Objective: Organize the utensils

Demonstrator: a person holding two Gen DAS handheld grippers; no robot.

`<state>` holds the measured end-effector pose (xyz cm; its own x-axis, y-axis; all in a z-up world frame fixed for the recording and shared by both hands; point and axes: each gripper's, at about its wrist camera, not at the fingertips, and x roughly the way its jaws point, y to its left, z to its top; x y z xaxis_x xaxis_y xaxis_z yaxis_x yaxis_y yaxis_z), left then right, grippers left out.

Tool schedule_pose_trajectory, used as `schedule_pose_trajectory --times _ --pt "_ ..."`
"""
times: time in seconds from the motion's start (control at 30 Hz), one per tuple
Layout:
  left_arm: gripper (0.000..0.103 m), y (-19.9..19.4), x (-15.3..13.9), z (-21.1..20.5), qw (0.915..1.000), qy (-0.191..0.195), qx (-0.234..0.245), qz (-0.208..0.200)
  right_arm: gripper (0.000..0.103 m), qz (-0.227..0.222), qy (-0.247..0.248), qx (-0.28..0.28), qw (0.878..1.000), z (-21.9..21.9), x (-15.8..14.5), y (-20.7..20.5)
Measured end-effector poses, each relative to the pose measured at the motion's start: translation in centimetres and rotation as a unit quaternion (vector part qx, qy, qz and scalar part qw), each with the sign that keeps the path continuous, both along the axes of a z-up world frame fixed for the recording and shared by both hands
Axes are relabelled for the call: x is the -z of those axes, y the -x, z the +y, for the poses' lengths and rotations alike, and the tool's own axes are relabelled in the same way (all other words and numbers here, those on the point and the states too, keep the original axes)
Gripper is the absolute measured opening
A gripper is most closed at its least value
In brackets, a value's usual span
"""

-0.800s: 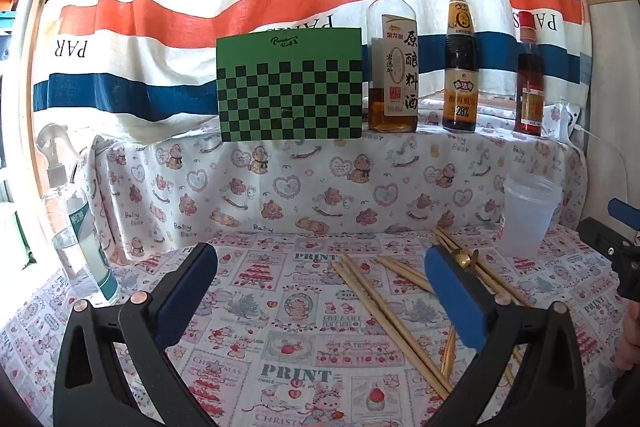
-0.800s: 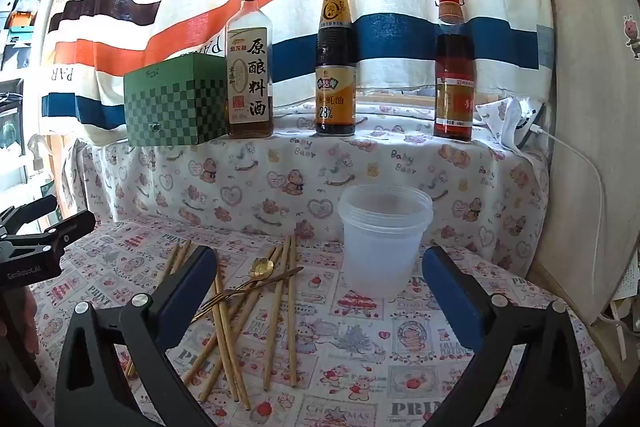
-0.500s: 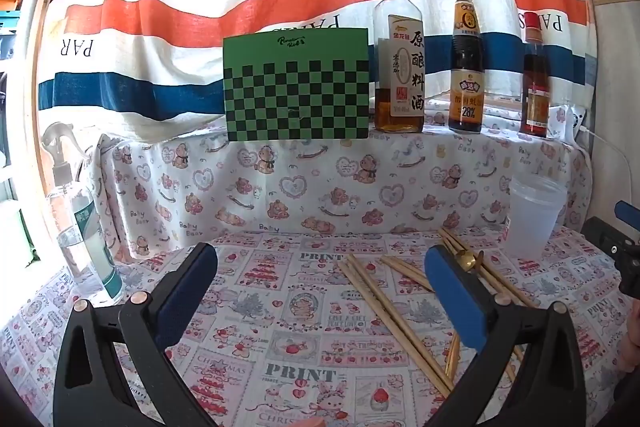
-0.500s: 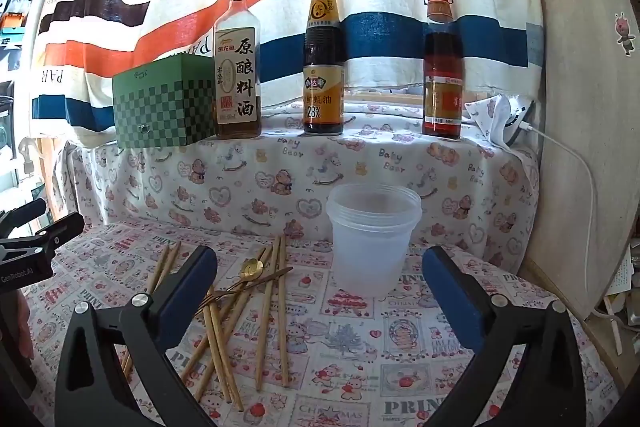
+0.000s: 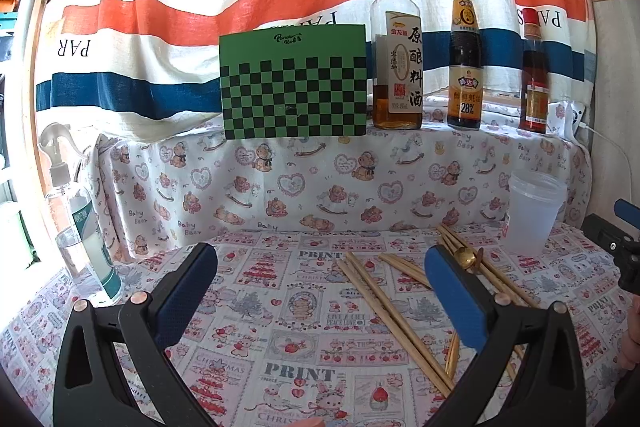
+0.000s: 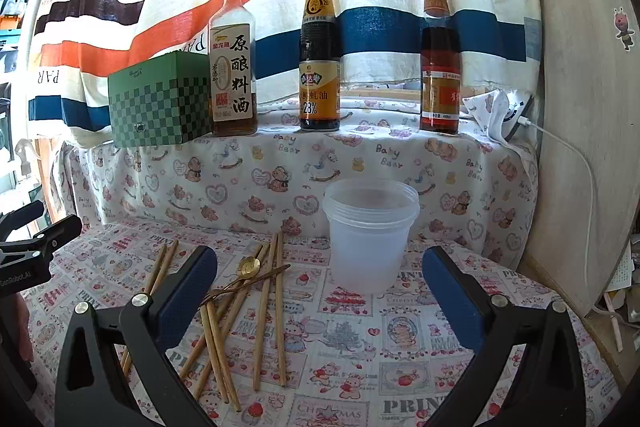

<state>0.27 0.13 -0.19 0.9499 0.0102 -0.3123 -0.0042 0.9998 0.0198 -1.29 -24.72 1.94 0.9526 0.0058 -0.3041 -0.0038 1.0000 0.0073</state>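
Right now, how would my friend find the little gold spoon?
Find the clear plastic cup standing on the printed tablecloth. Just left of it lies a scatter of wooden chopsticks. The gold spoon rests on top of them: the only shiny metal piece, with a round bowl.

Green-and-black chequered box (image 5: 294, 83), gold spoon (image 6: 248, 265), blue-padded black gripper (image 6: 320, 283).

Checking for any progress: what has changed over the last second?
Both grippers, left and right, drifted slightly; both are open and empty as before. Chopsticks, spoon and cup lie untouched on the table.
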Motion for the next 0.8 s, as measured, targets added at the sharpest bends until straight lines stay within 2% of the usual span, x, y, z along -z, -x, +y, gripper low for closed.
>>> schedule_pose_trajectory --times 0.8 --pt "0.103 0.15 0.0 0.16 1.0 0.0 -0.007 -0.005 0.103 -0.004 0.004 0.011 1.0 0.06 -0.14 0.25"
